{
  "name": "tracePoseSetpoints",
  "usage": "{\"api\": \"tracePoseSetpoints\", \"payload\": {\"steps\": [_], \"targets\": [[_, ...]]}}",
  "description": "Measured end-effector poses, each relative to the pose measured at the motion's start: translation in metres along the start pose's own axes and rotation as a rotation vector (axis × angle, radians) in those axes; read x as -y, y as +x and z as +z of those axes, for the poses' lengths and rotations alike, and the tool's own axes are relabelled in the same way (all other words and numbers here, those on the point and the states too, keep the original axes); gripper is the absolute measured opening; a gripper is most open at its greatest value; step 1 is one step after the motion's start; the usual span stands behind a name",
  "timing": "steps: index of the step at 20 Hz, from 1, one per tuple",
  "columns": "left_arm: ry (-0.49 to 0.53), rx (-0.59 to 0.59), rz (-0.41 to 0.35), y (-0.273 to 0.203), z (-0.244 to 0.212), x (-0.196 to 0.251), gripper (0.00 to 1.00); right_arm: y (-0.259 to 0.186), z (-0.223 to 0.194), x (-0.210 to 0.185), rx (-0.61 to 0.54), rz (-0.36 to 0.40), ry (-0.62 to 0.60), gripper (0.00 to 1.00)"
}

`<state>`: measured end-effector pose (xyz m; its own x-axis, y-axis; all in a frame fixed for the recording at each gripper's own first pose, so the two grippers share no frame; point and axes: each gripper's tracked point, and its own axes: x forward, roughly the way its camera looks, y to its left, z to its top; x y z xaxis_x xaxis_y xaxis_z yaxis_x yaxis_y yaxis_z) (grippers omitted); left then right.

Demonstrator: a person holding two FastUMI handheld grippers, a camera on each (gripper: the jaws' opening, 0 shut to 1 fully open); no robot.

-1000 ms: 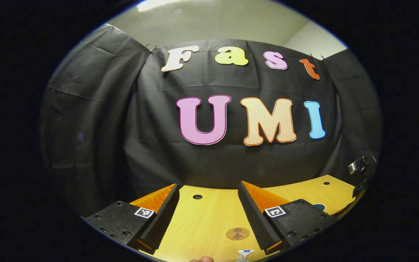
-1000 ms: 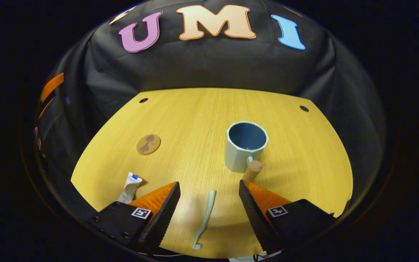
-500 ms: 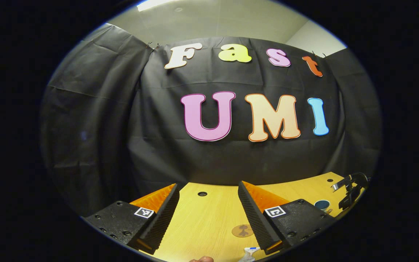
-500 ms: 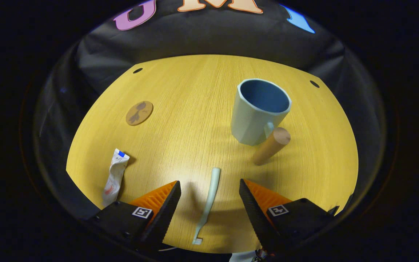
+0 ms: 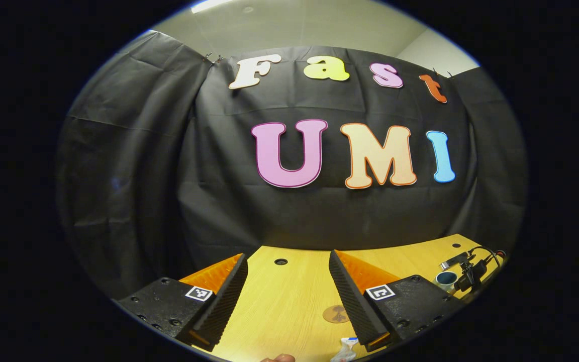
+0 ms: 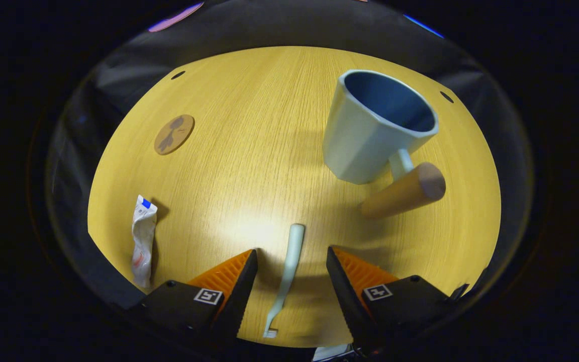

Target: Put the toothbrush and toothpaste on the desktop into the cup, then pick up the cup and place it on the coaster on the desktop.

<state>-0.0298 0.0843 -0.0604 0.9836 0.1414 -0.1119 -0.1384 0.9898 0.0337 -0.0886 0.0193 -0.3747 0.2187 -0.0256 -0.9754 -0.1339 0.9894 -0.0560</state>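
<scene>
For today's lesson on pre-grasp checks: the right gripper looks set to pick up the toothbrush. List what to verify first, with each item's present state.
1. Toothbrush lies between the right gripper fingers: ok.
2. Jaws open, not touching it: ok.
3. Cup upright, mouth open and empty: ok.
4. Toothpaste lies apart from the toothbrush: ok.
5. Coaster bare: ok.
6. Gripper low enough to close on the handle: cannot tell.

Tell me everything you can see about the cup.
The cup is pale blue-grey outside with faceted walls and dark blue inside; it looks ceramic. A short stem joins it to a wooden cylinder handle that points toward the camera. It stands upright and empty on the desk, to the right, far from the coaster. Nothing else touches it. In the left gripper view it shows small at the right.
</scene>
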Motion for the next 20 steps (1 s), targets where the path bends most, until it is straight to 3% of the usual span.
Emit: {"api": "tracePoseSetpoints", "payload": {"steps": [3,8,9,10,11,20], "targets": [[0.004,-0.013,-0.010,0.001,-0.008,0.003,0.94,0.000,-0.001,-0.003,-0.017,-0.004,-0.044,0.80],[0.022,-0.069,-0.065,0.001,-0.034,0.018,0.95,0.001,-0.002,-0.004,-0.043,0.008,-0.037,0.44],[0.026,-0.086,-0.080,0.001,-0.043,0.023,0.94,0.000,-0.002,-0.004,-0.051,0.016,-0.027,0.20],[0.029,-0.101,-0.095,0.000,-0.050,0.027,0.94,0.000,-0.004,-0.002,-0.050,0.025,-0.026,0.21],[0.037,-0.124,-0.115,0.000,-0.059,0.034,0.94,-0.001,-0.004,-0.003,-0.056,0.034,-0.018,0.09],[0.083,-0.357,-0.271,-0.017,-0.145,0.076,0.96,-0.001,-0.002,-0.003,-0.006,0.035,-0.002,0.11]]}}
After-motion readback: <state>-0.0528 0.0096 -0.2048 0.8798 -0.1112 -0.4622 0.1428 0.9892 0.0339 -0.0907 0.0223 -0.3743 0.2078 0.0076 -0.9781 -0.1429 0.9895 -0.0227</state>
